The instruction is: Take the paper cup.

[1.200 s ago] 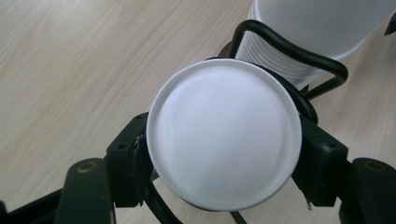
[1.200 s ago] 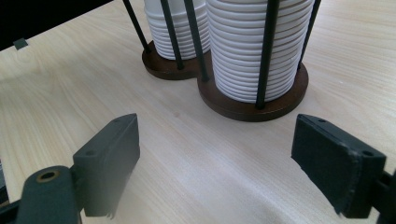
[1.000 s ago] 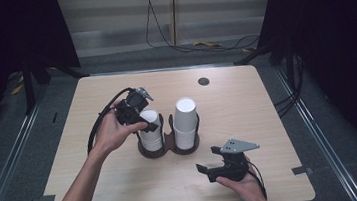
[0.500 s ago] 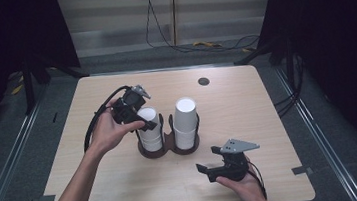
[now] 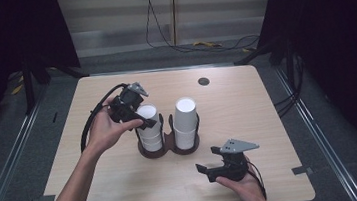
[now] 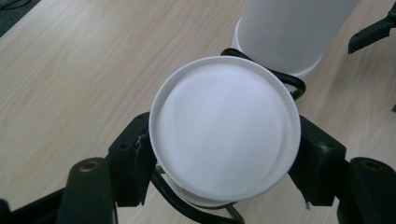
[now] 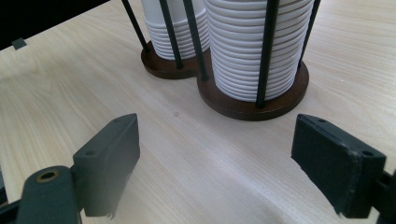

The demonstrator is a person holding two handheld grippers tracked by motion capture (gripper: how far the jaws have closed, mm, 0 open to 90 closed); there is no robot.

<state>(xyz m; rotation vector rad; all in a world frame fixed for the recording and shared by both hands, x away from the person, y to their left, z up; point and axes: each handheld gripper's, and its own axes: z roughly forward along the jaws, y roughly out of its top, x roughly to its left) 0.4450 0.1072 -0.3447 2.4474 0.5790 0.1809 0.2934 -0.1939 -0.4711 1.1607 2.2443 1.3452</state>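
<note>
left hand-held gripper [image 5: 144, 120] grips the top white paper cup [image 5: 148, 115] of the left stack in the cup holder [image 5: 169, 149] on the desk [image 5: 262, 106]; its own view shows pads clamping the cup's rim. right hand-held gripper [image 7: 215, 154] gapes released near the holder's base.

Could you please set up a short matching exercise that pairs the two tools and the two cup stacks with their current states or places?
Things:
1. left tool
2. right tool
3. white paper cup stack on the left side of the dark wooden holder
4. white paper cup stack on the right side of the holder

States:
A. stands untouched in its ring
B. jaws open above bare table
C. jaws shut on the top cup
D. its top cup is gripped at the rim

Pairs: 1-C, 2-B, 3-D, 4-A
</note>
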